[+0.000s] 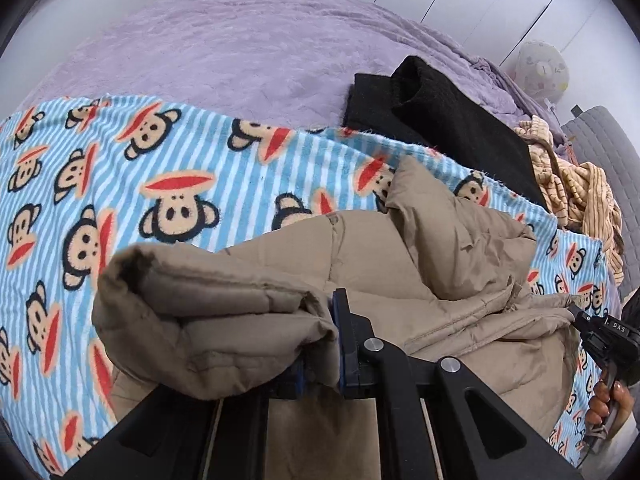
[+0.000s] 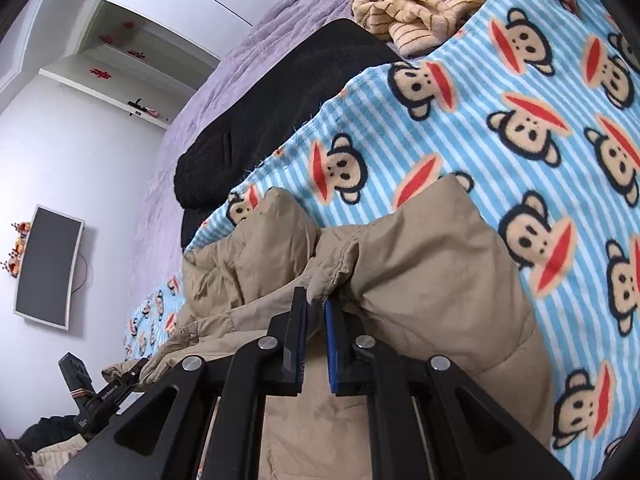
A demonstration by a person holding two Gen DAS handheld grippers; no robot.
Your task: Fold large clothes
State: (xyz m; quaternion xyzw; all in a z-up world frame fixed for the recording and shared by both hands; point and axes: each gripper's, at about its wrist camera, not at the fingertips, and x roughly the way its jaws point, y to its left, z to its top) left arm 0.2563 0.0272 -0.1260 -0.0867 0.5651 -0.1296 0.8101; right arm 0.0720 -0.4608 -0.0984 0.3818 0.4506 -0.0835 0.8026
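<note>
A tan padded jacket [image 1: 400,272] lies on a blue striped monkey-print blanket [image 1: 120,184]. My left gripper [image 1: 320,332] is shut on a thick folded edge of the jacket, which bulges to the left and hides the left finger. In the right wrist view my right gripper [image 2: 316,320] is shut on a bunched fold of the jacket [image 2: 420,280], with cloth pinched between the blue pads. The right gripper also shows at the right edge of the left wrist view [image 1: 600,336], at the jacket's far end.
A folded black garment [image 1: 432,120] lies beyond the blanket on the purple bedspread [image 1: 240,40]. A crumpled yellow striped garment [image 1: 576,188] sits at the right. White wardrobe doors stand behind; a wall screen [image 2: 48,268] is left in the right wrist view.
</note>
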